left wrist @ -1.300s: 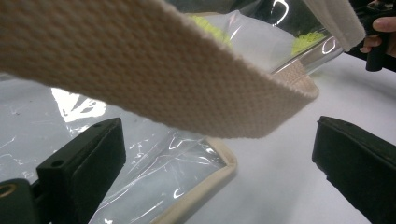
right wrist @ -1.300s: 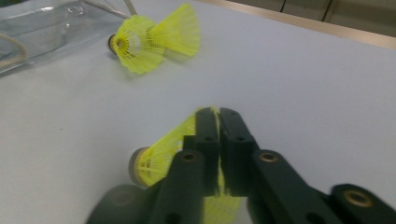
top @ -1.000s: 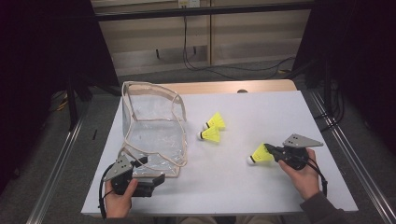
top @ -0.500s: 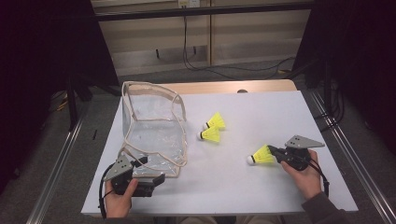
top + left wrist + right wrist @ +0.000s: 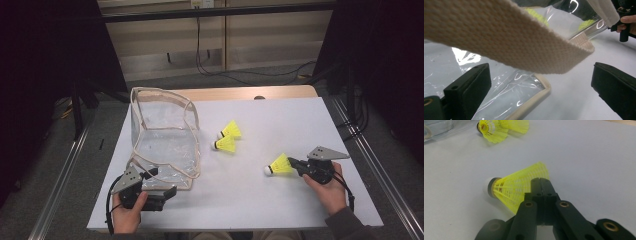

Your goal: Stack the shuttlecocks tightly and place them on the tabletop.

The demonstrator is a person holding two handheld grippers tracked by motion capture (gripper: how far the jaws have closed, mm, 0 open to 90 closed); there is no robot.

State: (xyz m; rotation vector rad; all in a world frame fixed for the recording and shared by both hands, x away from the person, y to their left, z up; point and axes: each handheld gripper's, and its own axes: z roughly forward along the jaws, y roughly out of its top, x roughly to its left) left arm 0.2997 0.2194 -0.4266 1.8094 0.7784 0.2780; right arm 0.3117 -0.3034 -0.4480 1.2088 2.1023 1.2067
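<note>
While my right gripper (image 5: 296, 163) has its jaws pressed flat together on the skirt rim of a yellow shuttlecock (image 5: 279, 165), that shuttlecock lies on its side on the white table (image 5: 280, 120), its white cork tip pointing away from my hand toward the clear bag (image 5: 162, 137). In the right gripper view the two black jaws meet with no gap at the edge of the yellow mesh skirt (image 5: 520, 185), so the shuttlecock is pinched by its open end, and the cork sits low, just at the table surface; whether it touches I cannot tell.

Two more yellow shuttlecocks lie together between the held one and the bag: one (image 5: 226, 145) close to the bag's near right corner, the other (image 5: 231, 130) just behind it, the two nearly touching. They rest well apart from the one I hold.

The bag itself stands open on the left part of the table, its transparent walls edged with a cream woven trim (image 5: 506, 40). My left gripper (image 5: 159, 182) sits at the bag's near edge, its jaws spread wide; in the left gripper view the trim band crosses above the gap and the clear plastic base lies between the jaws, with neither pad pressing on anything. My right hand (image 5: 327, 190) is on the far side of the held shuttlecock from the bag.
</note>
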